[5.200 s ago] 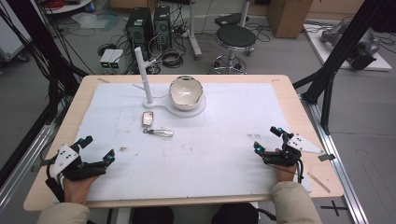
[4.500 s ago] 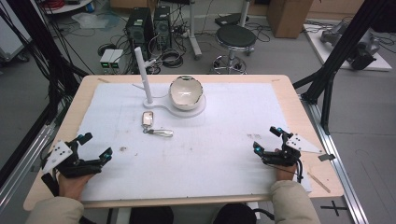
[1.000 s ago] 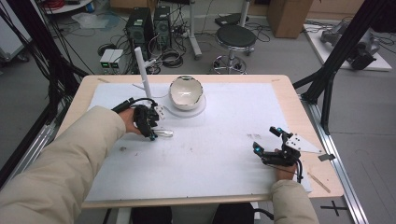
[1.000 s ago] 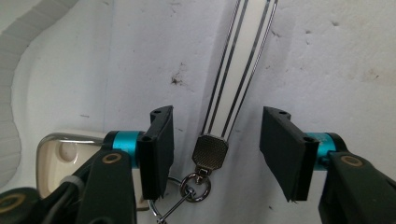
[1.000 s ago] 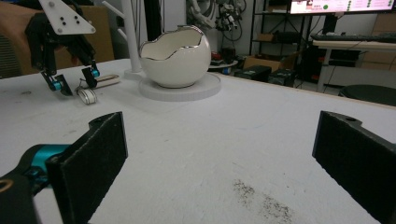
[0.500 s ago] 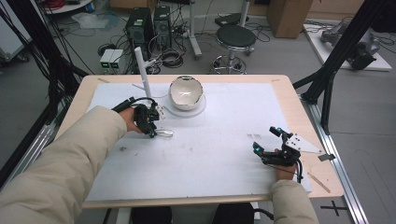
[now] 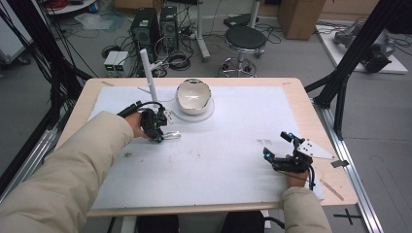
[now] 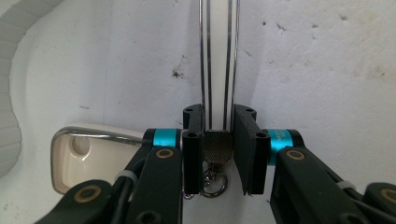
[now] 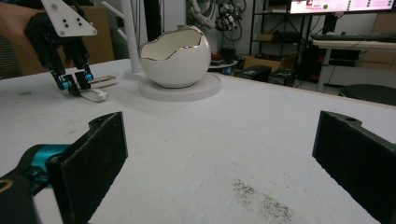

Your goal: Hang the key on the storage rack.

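Observation:
A keychain lies on the white mat left of the egg-shaped bowl [image 7: 193, 96]. It has a cream fob with a chrome rim [image 8: 88, 149], small rings, a knurled metal piece and a long wire loop [image 8: 218, 60]. My left gripper [image 8: 218, 126] points down over it, jaws drawn in on the loop's near end by the knurled piece. In the high view the left gripper [image 7: 158, 137] sits beside the fob [image 7: 168, 115]. My right gripper [image 7: 276, 144] rests near the table's front right, open, with nothing between its jaws [image 9: 224, 154]. It looks toward the left gripper [image 9: 74, 84].
The white bowl [image 9: 176, 57] stands on a round white base [image 7: 209, 112] at the back middle. A white post with pegs [image 7: 147, 73] rises just left of it. The wooden table edge [image 7: 335, 160] runs close to the right hand. A stool and cables lie beyond.
My left hand has travelled from the front left corner up to the keychain by the bowl and its jaws have drawn in on the loop. Over the last second it hardly moved. The right gripper stayed put.

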The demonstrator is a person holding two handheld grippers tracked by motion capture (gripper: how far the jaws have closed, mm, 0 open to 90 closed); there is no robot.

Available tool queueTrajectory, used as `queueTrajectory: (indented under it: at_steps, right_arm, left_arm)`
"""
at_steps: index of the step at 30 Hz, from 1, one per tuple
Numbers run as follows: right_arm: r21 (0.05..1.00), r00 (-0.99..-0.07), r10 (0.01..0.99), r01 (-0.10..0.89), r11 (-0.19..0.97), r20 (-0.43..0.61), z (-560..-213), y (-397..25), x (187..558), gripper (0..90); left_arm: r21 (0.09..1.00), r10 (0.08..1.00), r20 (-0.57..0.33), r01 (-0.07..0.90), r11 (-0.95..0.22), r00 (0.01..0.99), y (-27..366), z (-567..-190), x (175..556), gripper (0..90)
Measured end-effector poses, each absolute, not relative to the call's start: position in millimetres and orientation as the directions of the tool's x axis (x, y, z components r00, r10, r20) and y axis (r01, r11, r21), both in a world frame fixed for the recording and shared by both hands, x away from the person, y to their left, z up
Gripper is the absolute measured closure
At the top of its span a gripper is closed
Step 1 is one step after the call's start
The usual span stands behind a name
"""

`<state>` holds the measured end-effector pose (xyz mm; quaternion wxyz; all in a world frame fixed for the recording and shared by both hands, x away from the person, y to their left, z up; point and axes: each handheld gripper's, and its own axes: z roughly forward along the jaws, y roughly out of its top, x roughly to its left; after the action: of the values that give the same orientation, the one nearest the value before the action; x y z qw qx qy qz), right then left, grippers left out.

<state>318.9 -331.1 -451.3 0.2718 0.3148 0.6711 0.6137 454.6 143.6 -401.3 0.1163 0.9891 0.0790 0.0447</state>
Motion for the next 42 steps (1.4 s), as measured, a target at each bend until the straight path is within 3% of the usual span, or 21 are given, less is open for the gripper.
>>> queueTrajectory:
  at_steps: [5,11,16,24,40,42]
  right_arm:
    - [0.995,-0.654,0.756,0.092,0.047,0.025,-451,-331,319,2.3]
    - [0.995,-0.654,0.756,0.092,0.045,0.026,-451,-331,319,2.3]
    - [0.995,-0.654,0.756,0.089,0.049,0.021,-451,-331,319,2.4]
    - [0.994,-0.652,0.758,0.092,0.052,0.021,-451,-331,318,2.3]
    - [0.995,-0.652,0.758,0.082,0.056,0.011,-451,-330,319,2.4]
    - [0.995,-0.652,0.758,0.082,0.057,0.011,-451,-330,319,2.4]
  left_arm:
    - [0.319,0.193,0.065,0.163,-0.934,0.979,150,-393,450,74.1]
    - [0.484,0.266,0.066,0.202,-0.851,0.962,167,-372,444,74.1]
    - [0.624,0.338,0.028,0.247,-0.741,0.941,189,-355,440,74.1]
    - [0.761,0.451,-0.01,0.3,-0.575,0.892,221,-339,438,74.1]
    - [0.856,0.569,-0.126,0.379,-0.352,0.813,252,-324,448,74.2]
    - [0.862,0.582,-0.18,0.412,-0.295,0.793,257,-322,454,74.1]
